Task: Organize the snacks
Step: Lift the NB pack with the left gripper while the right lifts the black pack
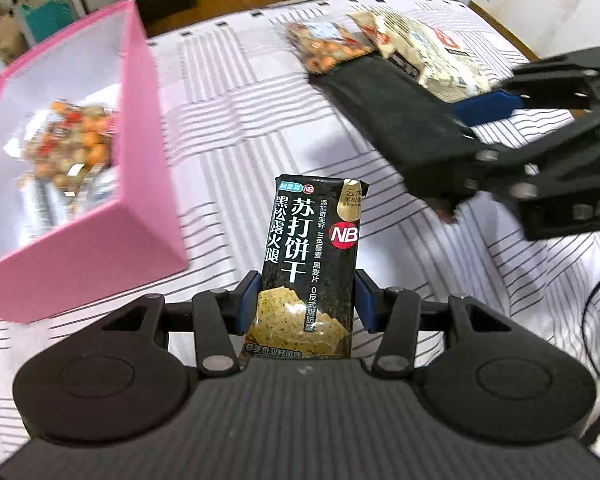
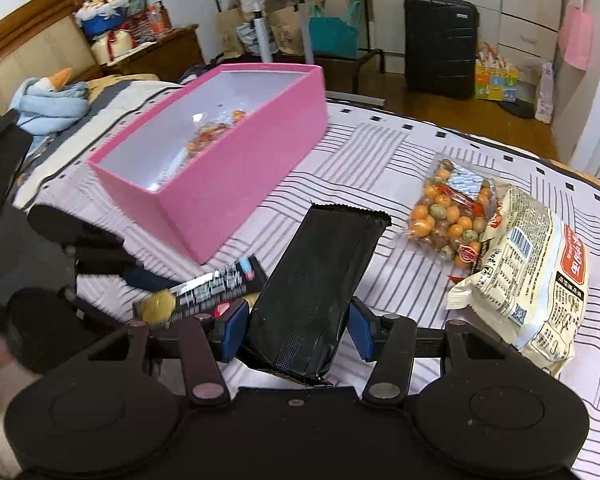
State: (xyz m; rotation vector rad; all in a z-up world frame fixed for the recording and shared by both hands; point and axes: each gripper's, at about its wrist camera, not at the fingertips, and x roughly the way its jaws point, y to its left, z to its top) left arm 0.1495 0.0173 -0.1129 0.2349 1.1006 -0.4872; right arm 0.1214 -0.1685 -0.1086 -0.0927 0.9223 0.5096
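**Both grippers hold a cracker pack over the bed**

Left gripper (image 1: pixel 306 300) tilts steeply down, jaws clamped on an upright black cracker pack (image 1: pixel 310 264), printed face to the camera. Right gripper (image 2: pixel 298 326) angles down too, jaws closed on a second black pack (image 2: pixel 320 288), plain back showing. The two grippers sit near each other, both packs lifted off the sheet.

Surface: bed with a white striped sheet (image 2: pixel 380 160). Pink box (image 2: pixel 236 176) sits on it at the left, white inside, with a nut bag (image 1: pixel 76 140) in it and maybe other wrappers, too blurred to count. Right of the grippers lie one nut bag (image 2: pixel 452 212) and one cream noodle pack (image 2: pixel 532 272), touching and overlapping.

Room: black suitcase (image 2: pixel 440 40), wood floor, headboard, blue cloth (image 2: pixel 48 100) on the bed's far left.

Count: two cracker packs, two nut bags, one noodle pack, one box.
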